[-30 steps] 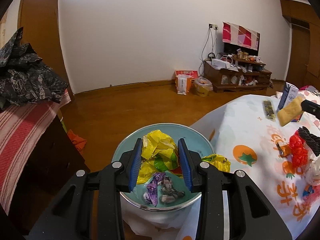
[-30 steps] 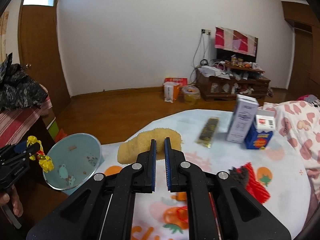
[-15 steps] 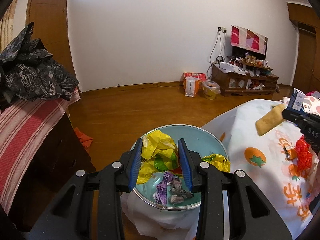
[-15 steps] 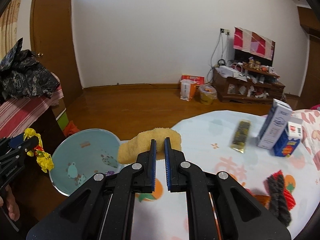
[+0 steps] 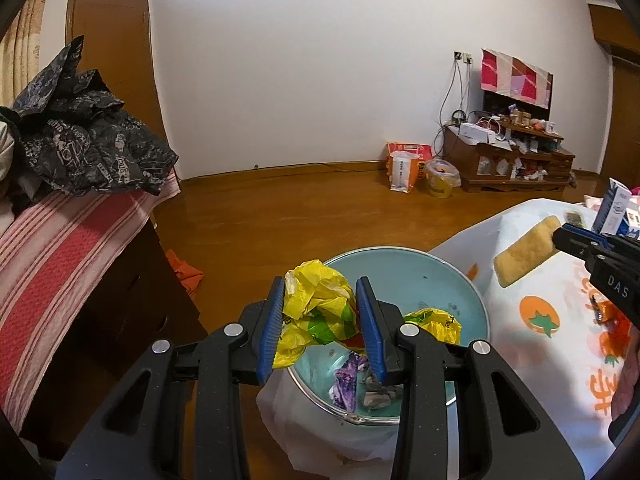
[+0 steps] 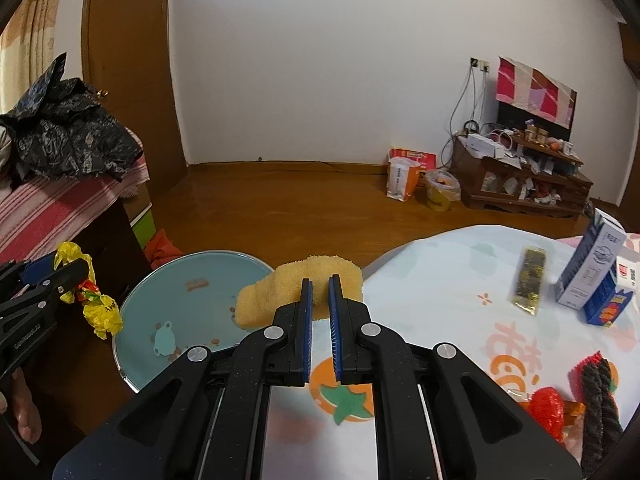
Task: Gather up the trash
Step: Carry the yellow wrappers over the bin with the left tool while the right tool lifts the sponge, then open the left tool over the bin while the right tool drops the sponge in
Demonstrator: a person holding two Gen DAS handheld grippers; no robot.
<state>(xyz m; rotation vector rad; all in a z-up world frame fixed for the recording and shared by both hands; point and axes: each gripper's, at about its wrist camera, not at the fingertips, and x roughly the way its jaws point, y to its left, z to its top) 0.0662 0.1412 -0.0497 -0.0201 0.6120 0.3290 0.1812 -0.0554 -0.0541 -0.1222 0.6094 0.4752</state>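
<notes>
A white-walled room with a glossy brown wooden floor (image 6: pixel 280 204) holds a low cluttered wooden cabinet (image 6: pixel 524 184) at the far right and a bed with a red-and-white striped cover (image 5: pixel 60 248) at the left. The desk is draped in a white cloth printed with orange tomatoes (image 6: pixel 460 272). A round pale-blue metal-rimmed bowl (image 5: pixel 448 280) sits at the cloth's edge, with a purple wrapper (image 5: pixel 346 384) and grey scraps lying in it. The left hand-held gripper (image 5: pixel 322 320) is clamped on a crumpled yellow plastic wrapper (image 5: pixel 320 304), which hangs directly above the bowl. The right hand-held gripper (image 6: pixel 319 304) is pinched tight on a porous yellow sponge (image 6: pixel 272 296), which is held over the bowl's rim beside the cloth. Farther right on the desk stand a white carton (image 6: pixel 592 268) and a blue box (image 6: pixel 608 308).
</notes>
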